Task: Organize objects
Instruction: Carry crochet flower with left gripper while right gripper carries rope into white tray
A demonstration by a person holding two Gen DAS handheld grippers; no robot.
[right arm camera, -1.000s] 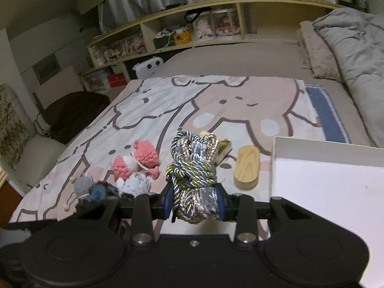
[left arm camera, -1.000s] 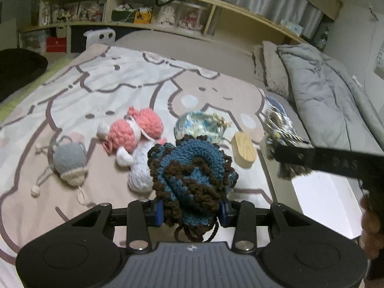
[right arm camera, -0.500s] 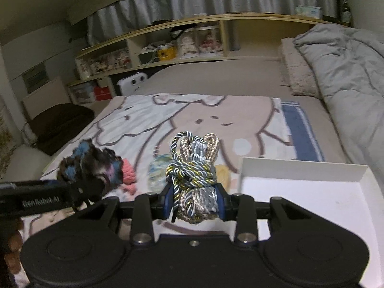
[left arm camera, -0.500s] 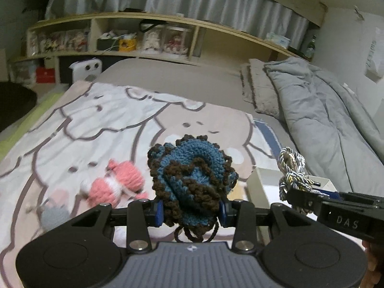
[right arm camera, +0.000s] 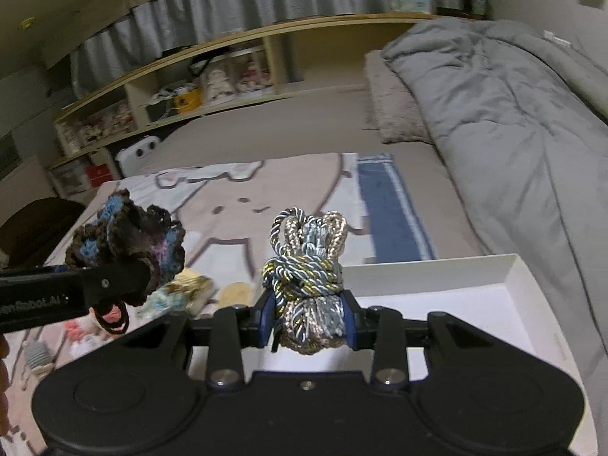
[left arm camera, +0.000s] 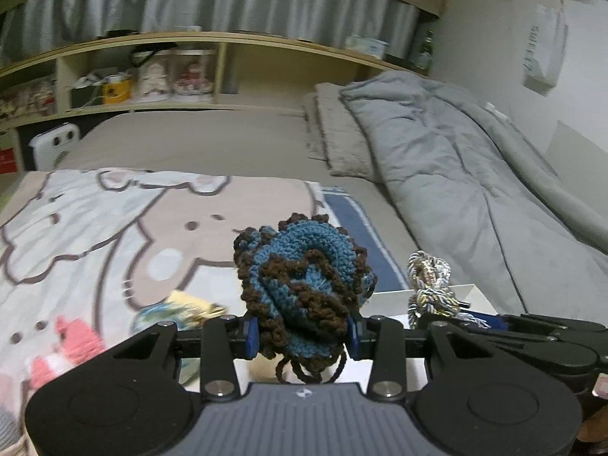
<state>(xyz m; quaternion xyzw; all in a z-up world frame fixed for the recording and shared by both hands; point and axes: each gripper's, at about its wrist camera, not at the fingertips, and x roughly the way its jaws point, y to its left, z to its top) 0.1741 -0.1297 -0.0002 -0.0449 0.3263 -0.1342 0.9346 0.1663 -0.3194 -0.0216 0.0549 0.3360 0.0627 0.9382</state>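
Now that both grippers have swung over from the toys toward the white box (right arm camera: 437, 281), dropping off looks next; left gripper (left arm camera: 302, 332) is clamping the crocheted pouch (left arm camera: 304, 285); right gripper (right arm camera: 308, 328) is pinching the knotted cord bundle (right arm camera: 307, 266).

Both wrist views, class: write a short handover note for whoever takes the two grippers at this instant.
Left gripper: shut on the blue-and-brown crochet piece, held in the air.
Right gripper: shut on the knotted cord bundle, held above the near edge of the white tray.
On the blanket: pink crochet toy, grey crochet toy, wooden piece, a pale blue pouch.
Done: nothing visible in the tray.
Left: place both held items, then collect the rest.
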